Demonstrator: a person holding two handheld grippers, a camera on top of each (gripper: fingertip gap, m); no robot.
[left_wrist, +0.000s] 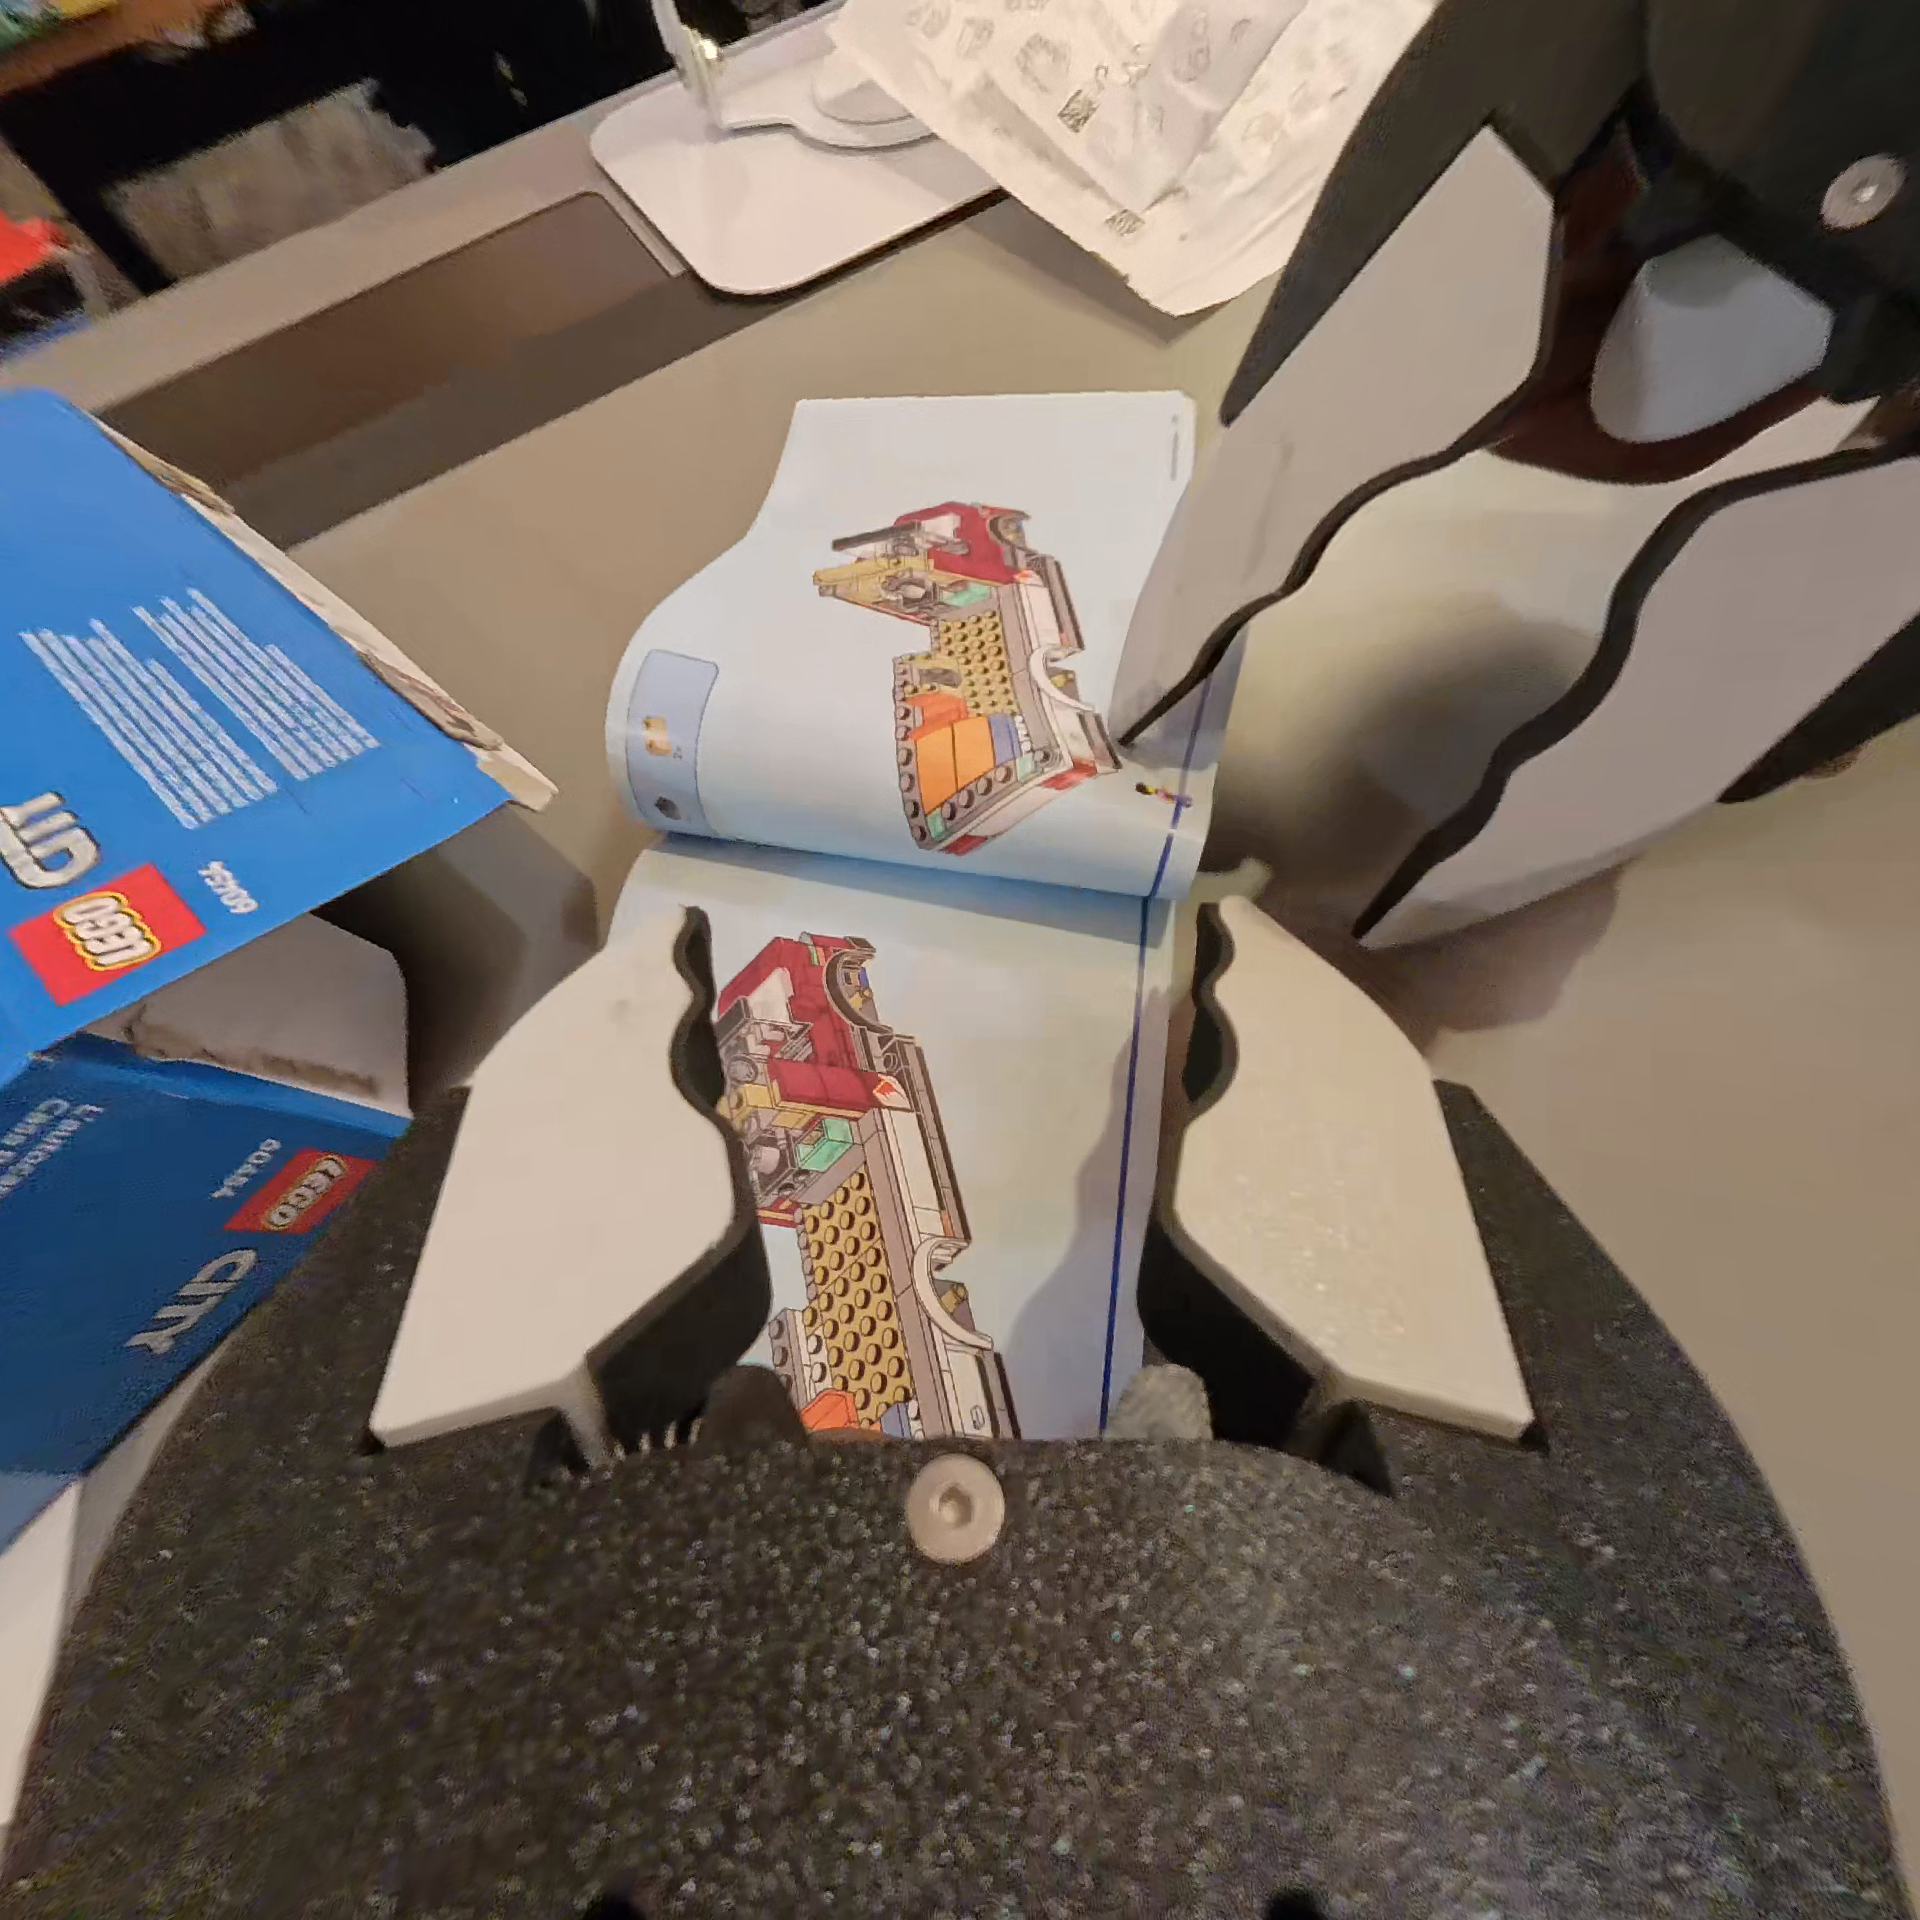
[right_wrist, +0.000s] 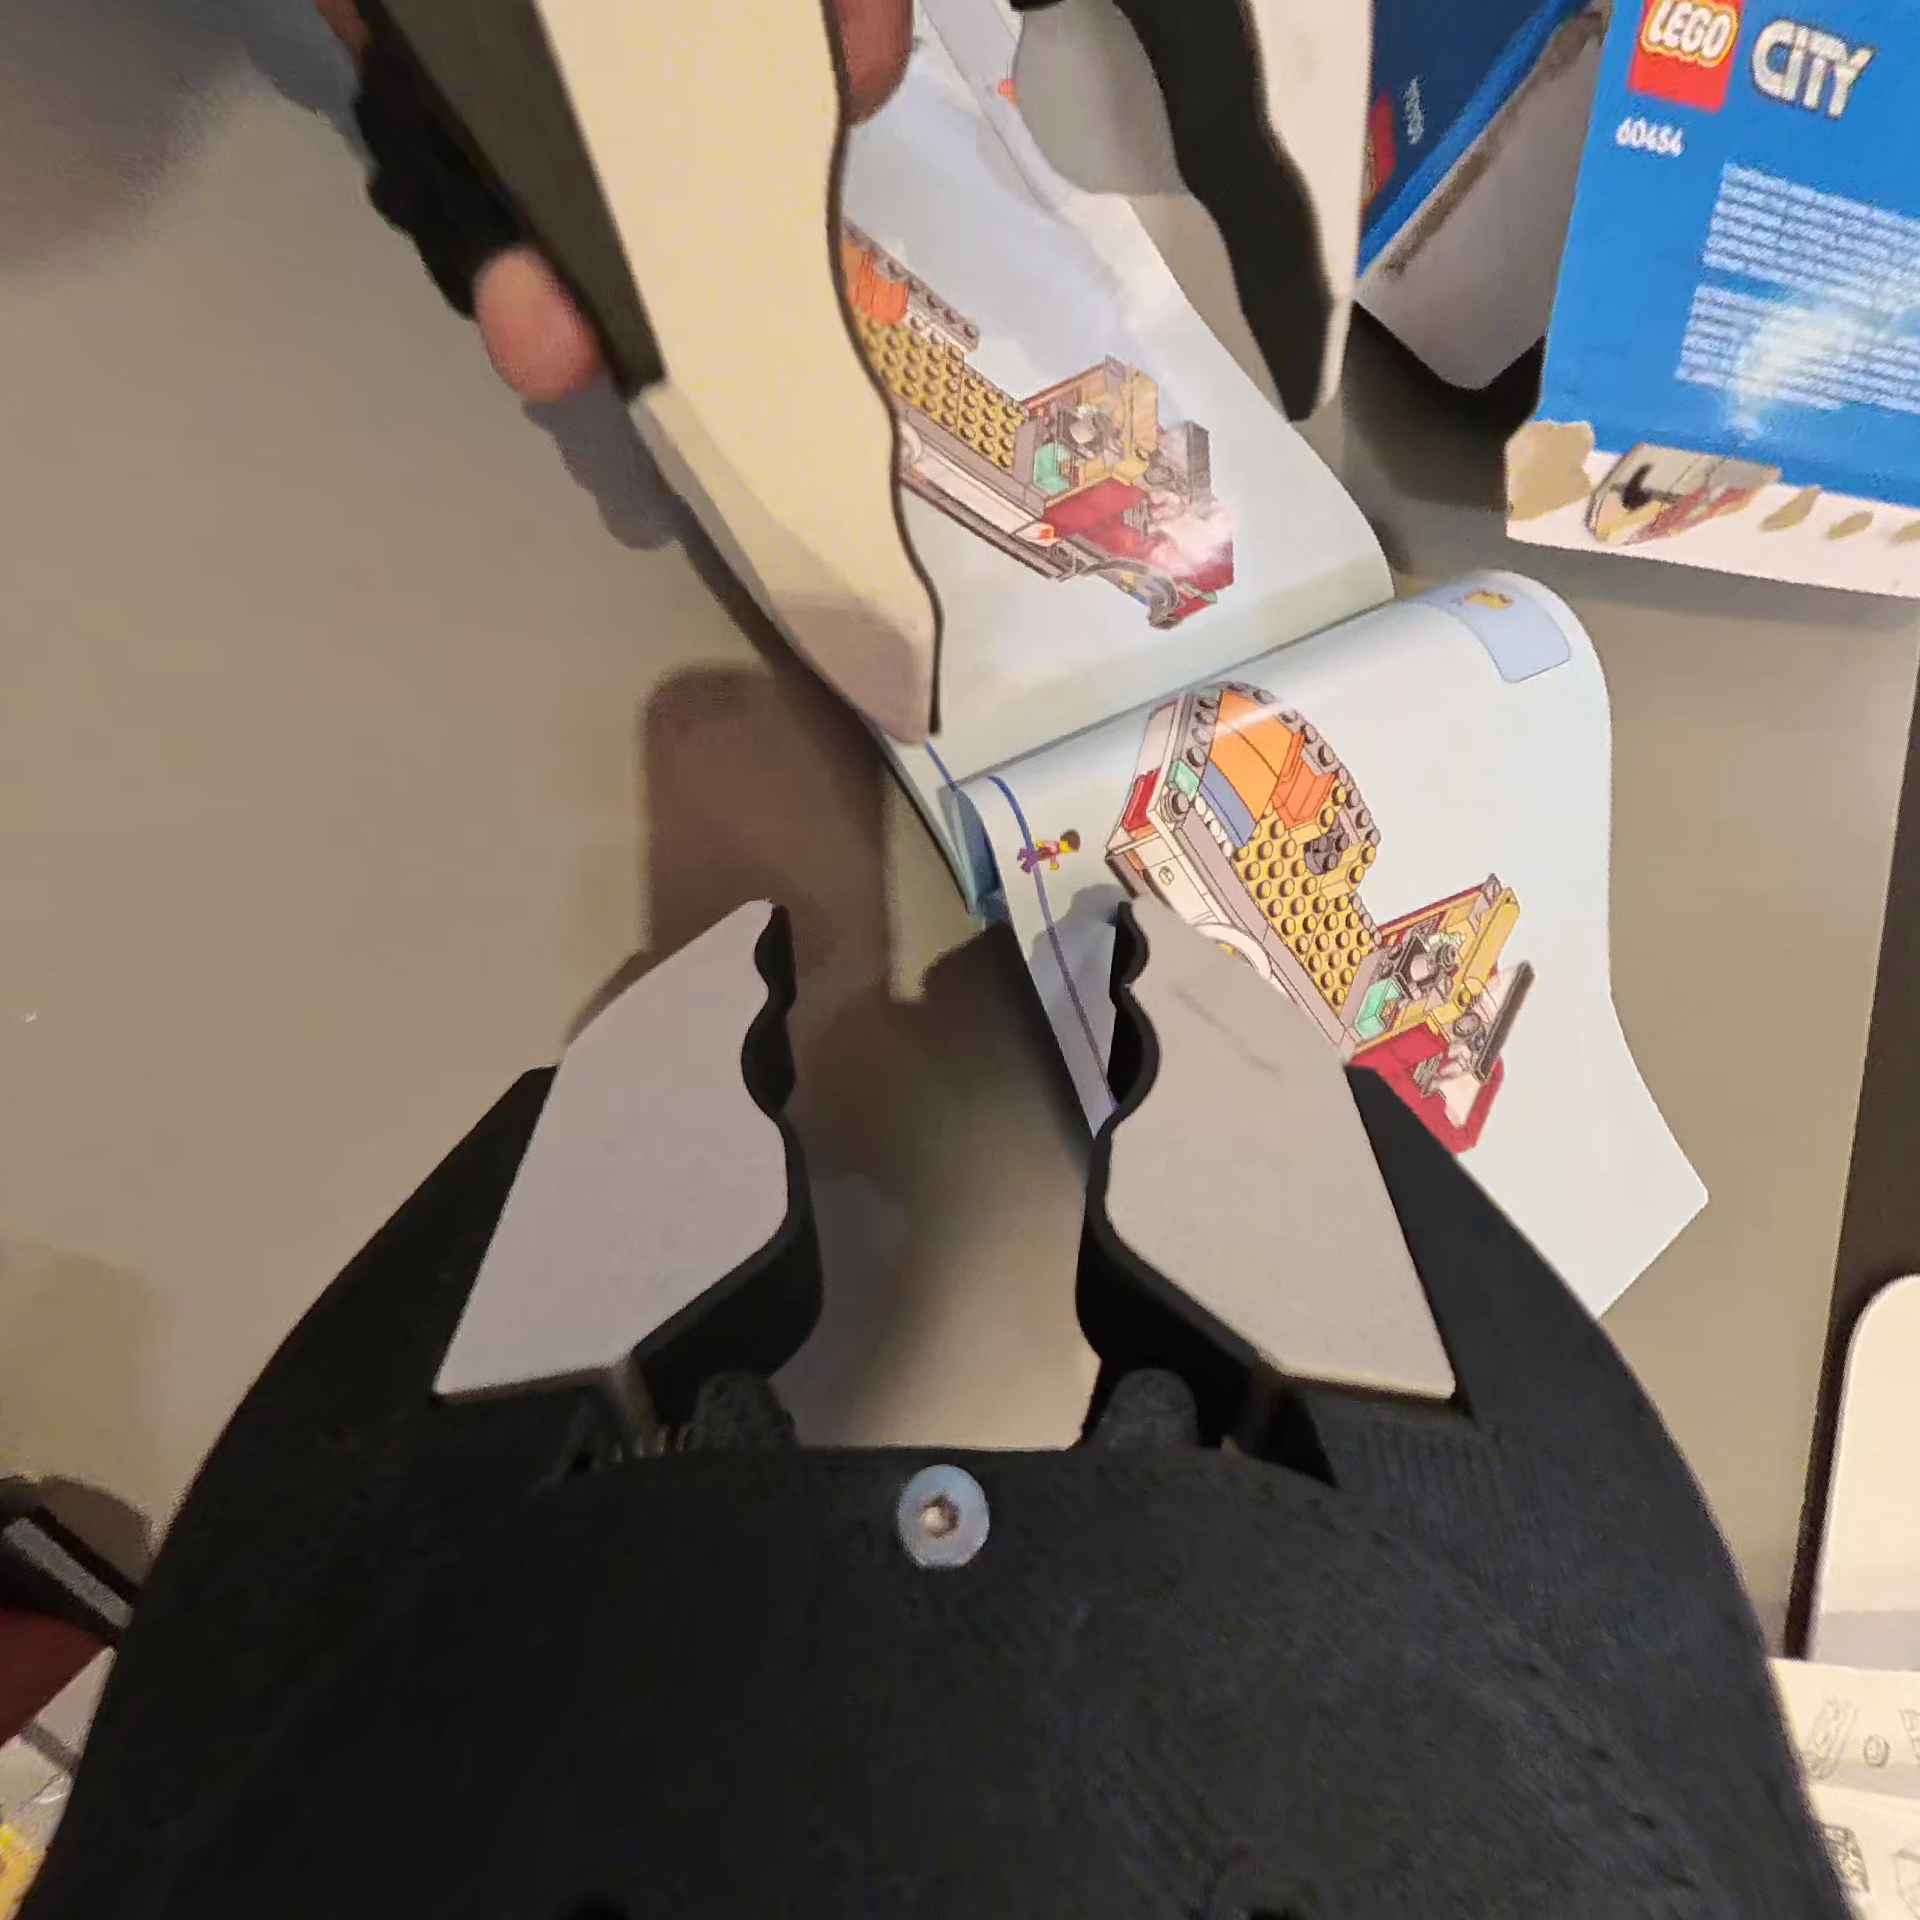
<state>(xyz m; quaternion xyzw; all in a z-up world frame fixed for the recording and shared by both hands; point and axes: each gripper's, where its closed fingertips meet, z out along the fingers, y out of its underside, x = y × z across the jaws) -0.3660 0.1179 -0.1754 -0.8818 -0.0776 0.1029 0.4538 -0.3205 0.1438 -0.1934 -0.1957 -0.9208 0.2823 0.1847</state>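
An open building-instruction booklet (left_wrist: 935, 644) with pale blue pages and pictures of a red and tan brick model lies on the grey table (left_wrist: 499, 540). My left gripper (left_wrist: 951, 925) is open, its fingers wide apart over the near page and pressing on nothing. My right gripper (left_wrist: 1242, 836) reaches in from the upper right, one fingertip (left_wrist: 1127, 732) at the curled far page. In the right wrist view my right gripper (right_wrist: 948, 914) is open; its right finger (right_wrist: 1195, 1039) lies over the edge of the booklet (right_wrist: 1455, 748). The left gripper (right_wrist: 1117, 566) straddles the other page.
A blue toy box (left_wrist: 156, 675) with a torn open flap leans at the left above another blue box (left_wrist: 156, 1247); it also shows in the right wrist view (right_wrist: 1766, 260). A white stand base (left_wrist: 748, 197) and a printed sheet (left_wrist: 1122, 135) lie beyond. A person's fingers (right_wrist: 530, 322) grip the left tool.
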